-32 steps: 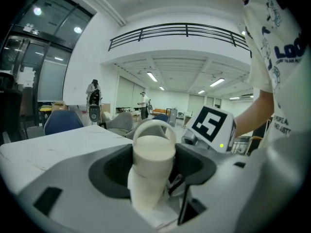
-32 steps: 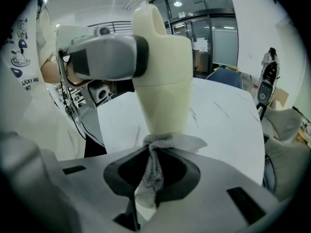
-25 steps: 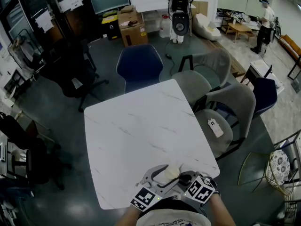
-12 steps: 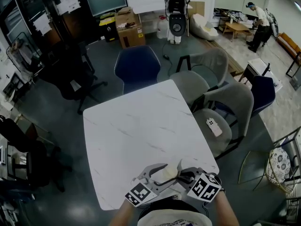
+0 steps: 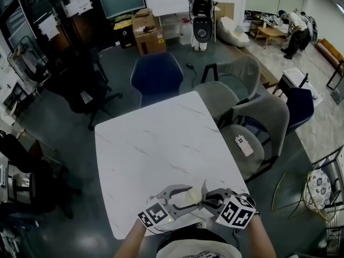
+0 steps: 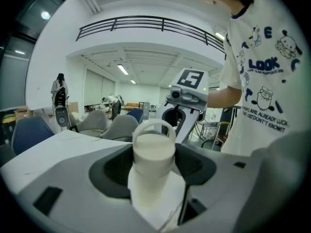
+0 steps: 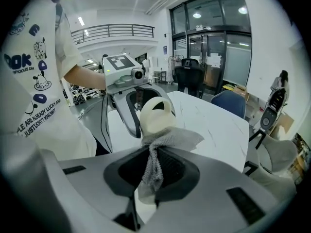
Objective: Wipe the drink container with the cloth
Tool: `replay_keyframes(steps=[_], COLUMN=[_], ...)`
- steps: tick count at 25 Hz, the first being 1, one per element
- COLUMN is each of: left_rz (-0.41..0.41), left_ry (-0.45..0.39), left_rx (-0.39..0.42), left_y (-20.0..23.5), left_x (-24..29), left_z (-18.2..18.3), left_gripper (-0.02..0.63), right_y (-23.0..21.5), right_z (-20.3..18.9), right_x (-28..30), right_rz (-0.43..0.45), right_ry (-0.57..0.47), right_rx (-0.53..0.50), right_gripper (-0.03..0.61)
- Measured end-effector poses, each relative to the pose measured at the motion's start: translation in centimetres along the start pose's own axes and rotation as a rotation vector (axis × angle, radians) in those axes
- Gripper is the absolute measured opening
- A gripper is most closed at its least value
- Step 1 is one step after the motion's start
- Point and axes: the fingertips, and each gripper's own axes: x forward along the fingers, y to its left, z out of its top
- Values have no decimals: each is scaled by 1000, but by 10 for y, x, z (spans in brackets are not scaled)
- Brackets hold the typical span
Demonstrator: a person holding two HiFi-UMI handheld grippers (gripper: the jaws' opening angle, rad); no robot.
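A cream drink bottle [image 6: 152, 152] with a loop handle on its lid is clamped in my left gripper [image 6: 154, 181], just above the near edge of the white marble table [image 5: 156, 149]. My right gripper [image 7: 151, 176] is shut on a grey mesh cloth [image 7: 160, 147], which is draped against the bottle [image 7: 155, 114] just under the lid. In the head view the left gripper [image 5: 173, 199] and the right gripper [image 5: 213, 200] face each other, with the bottle [image 5: 188, 198] between them and a tip of the cloth [image 5: 205, 189] sticking up. The bottle's lower part is hidden.
A blue chair [image 5: 157, 74] stands at the table's far edge and grey chairs [image 5: 252, 136] along its right side, one with a small white device [image 5: 244, 144] on the seat. Black office chairs [image 5: 80, 85] stand at the left. A person [image 5: 293, 28] bends over far off.
Both grippers stay at the table's near edge. The left one has shifted a little left with the bottle. A tip of the cloth now stands up beside the bottle's top.
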Motion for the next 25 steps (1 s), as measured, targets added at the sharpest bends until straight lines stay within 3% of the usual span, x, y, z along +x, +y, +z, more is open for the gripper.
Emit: replay_keyframes(steps=[11, 25], left_rz=[-136, -148], left_ry=[40, 36], left_rx=[52, 58], left_y=[-2, -2], left_x=[-1, -1], left_z=[0, 0], left_gripper=[278, 278], right_y=[-4, -5], right_z=[-3, -35], right_x=[4, 41], right_rz=[5, 24], right_ry=[35, 106], right_rx=[-17, 21], right_gripper=[46, 47])
